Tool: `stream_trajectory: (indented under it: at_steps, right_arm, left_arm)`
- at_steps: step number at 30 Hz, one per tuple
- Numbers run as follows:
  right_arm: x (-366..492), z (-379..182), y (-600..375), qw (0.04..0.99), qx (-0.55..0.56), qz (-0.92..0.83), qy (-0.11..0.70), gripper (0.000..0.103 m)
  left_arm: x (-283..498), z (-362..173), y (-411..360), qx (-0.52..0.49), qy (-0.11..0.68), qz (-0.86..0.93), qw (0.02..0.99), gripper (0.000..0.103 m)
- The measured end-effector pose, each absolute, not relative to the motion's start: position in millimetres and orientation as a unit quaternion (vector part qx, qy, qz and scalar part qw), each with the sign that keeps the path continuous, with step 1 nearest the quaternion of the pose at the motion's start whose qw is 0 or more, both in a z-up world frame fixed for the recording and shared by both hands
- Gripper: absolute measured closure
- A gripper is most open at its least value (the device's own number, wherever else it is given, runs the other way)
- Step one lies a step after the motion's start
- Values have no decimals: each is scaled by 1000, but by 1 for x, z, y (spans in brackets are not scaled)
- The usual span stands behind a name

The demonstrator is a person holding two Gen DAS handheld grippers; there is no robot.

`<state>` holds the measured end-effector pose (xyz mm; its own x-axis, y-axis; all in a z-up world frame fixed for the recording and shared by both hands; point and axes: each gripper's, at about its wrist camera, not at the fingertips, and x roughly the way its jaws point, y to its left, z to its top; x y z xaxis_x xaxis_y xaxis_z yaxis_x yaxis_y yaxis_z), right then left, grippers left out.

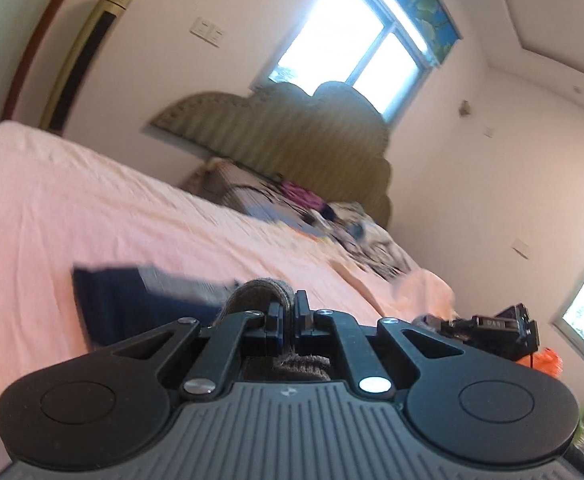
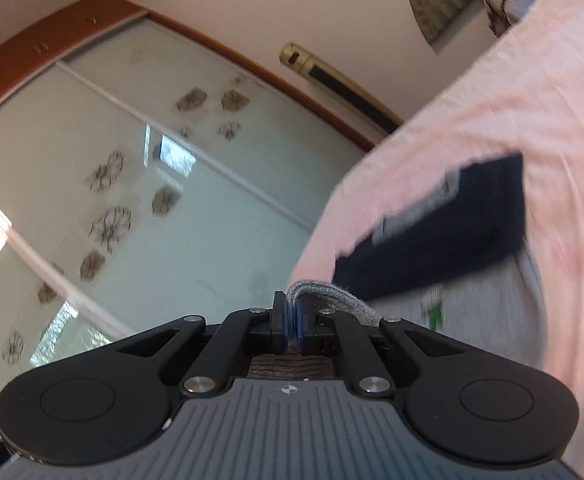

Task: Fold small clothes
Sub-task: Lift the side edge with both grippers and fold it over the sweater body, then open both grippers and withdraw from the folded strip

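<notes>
My left gripper (image 1: 288,305) is shut on a fold of grey knit cloth (image 1: 256,290) that loops up over its fingertips. My right gripper (image 2: 290,309) is likewise shut on the grey garment (image 2: 333,300), whose light grey body (image 2: 503,320) trails off to the right over the pink bed sheet (image 2: 531,112). A dark navy garment (image 1: 116,300) with a grey band lies flat on the sheet, left of the left gripper; in the right wrist view the navy garment (image 2: 459,228) lies just beyond the grey one. Both views are blurred by motion.
A pile of mixed clothes (image 1: 331,220) lies by the padded headboard (image 1: 292,140). A black housing (image 1: 495,330) with an orange part shows low at the right. A gold standing air conditioner (image 2: 339,84) and frosted wardrobe doors (image 2: 152,180) stand beyond the bed's edge.
</notes>
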<state>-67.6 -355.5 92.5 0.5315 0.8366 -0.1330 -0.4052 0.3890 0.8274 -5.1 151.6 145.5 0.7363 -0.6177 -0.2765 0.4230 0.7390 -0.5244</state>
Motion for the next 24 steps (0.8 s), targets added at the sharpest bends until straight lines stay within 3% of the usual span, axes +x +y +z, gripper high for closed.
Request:
stream_trajectory:
  at_steps: [6,8,9,11,12,14,15,16,20,24]
  right_arm:
    - [80,28,-350,791,439,265,334,92]
    - [108,2,-347,797,437,217,355,87]
    - [113,-8,-346,802,438,191,358,80]
    - [113,-21,-343,799,448,190,353,49]
    - [109,-24,-342,800,449,199,345,29]
    - [101,-23,-344,802,444,212,338,24]
    - [97,-22,-349,803,447,214,333,24]
    - [93,-19,-354,806,445,212,329,24]
    - [95,-2,-363,842,382,187,332,24]
    - [121,9,-345,858,311,195,358,25]
  left_arm:
    - [133,95,151,-158,269,-78,947,99]
    - [148,78,148,-149,281,-58,946,99]
    - [148,74,146,-153,279,-62,946,98]
    - [143,71,143,-141,273,-77,948,96]
    - [142,70,145,-140,279,-85,946,91]
    - [143,73,152,-151,313,-109,931,67]
    - [144,74,158,-156,326,-115,925,34]
    - [144,77,165,-164,329,-118,922,12]
    - [150,91,172,-113,285,-44,951,11]
    - [162,74,135,-9,309,-67,949,11]
